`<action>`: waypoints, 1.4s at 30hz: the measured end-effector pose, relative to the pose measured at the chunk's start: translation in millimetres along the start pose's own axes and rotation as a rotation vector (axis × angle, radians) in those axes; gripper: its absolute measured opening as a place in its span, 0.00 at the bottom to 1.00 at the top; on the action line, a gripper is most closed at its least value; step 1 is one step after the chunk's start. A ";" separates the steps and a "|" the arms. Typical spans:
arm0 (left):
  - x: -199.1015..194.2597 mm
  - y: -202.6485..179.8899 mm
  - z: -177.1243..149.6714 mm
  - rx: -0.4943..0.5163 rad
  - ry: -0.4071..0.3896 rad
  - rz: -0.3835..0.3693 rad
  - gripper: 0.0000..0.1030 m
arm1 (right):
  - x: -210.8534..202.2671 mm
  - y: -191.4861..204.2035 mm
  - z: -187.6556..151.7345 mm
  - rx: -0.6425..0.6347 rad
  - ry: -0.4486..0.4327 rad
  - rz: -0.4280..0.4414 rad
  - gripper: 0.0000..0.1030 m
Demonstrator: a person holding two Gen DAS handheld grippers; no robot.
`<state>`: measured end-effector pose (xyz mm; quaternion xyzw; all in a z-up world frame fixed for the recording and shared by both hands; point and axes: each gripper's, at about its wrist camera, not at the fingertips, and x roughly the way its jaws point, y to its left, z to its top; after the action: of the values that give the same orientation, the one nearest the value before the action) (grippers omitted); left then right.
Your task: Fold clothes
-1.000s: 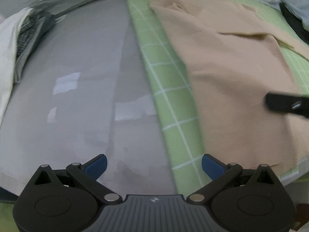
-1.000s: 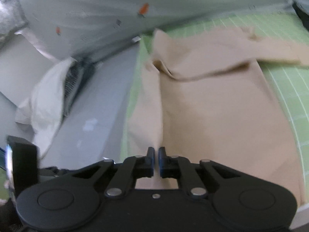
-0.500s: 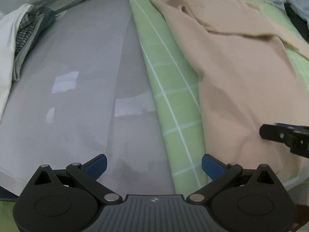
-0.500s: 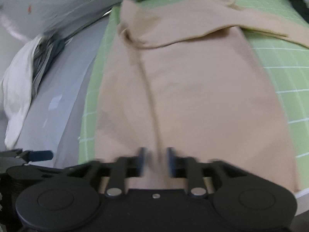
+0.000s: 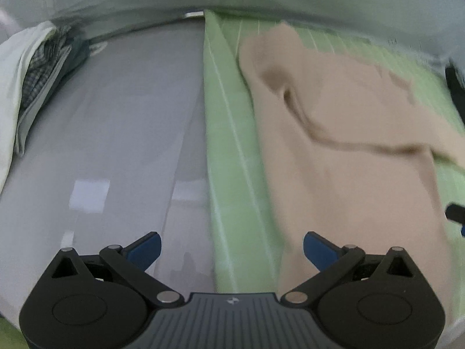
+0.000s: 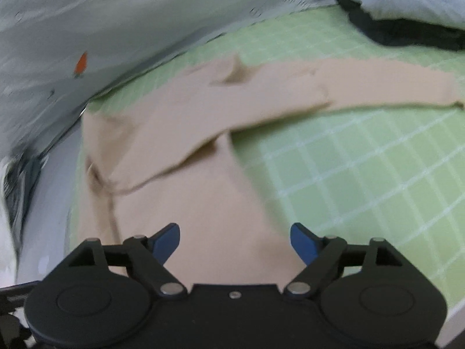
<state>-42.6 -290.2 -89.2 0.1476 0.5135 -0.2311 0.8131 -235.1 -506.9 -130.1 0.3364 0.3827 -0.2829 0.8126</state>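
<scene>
A beige long-sleeved garment (image 5: 343,157) (image 6: 186,180) lies spread on a green gridded mat (image 5: 229,151) (image 6: 363,168), one sleeve (image 6: 363,87) stretched out to the right. My left gripper (image 5: 231,250) is open above the mat's left edge, its right fingertip over the garment's edge, nothing between the jaws. My right gripper (image 6: 234,240) hovers over the garment's lower body. Its jaws are opening, and the pads press on nothing. One blue tip of the right gripper (image 5: 454,215) shows at the right edge of the left wrist view.
A grey tabletop (image 5: 116,151) lies left of the mat. A pile of white and checked clothes (image 5: 26,87) sits at its far left. A dark garment (image 6: 401,35) lies at the mat's far right. Pale printed fabric (image 6: 116,29) runs along the back.
My right gripper went from shut to wide open, letting go of the beige fabric, and swung right. My left gripper shifted right, so the garment sits closer to its right finger.
</scene>
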 end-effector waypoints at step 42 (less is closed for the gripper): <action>140.5 -44.3 207.2 -0.026 -0.087 0.013 0.66 | 74.6 -107.1 165.5 0.018 -0.210 -0.266 0.05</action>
<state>144.2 -458.2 -127.3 0.1300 0.4795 -0.2251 0.8382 -199.7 -714.0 -146.6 0.2587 0.3345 -0.4250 0.8003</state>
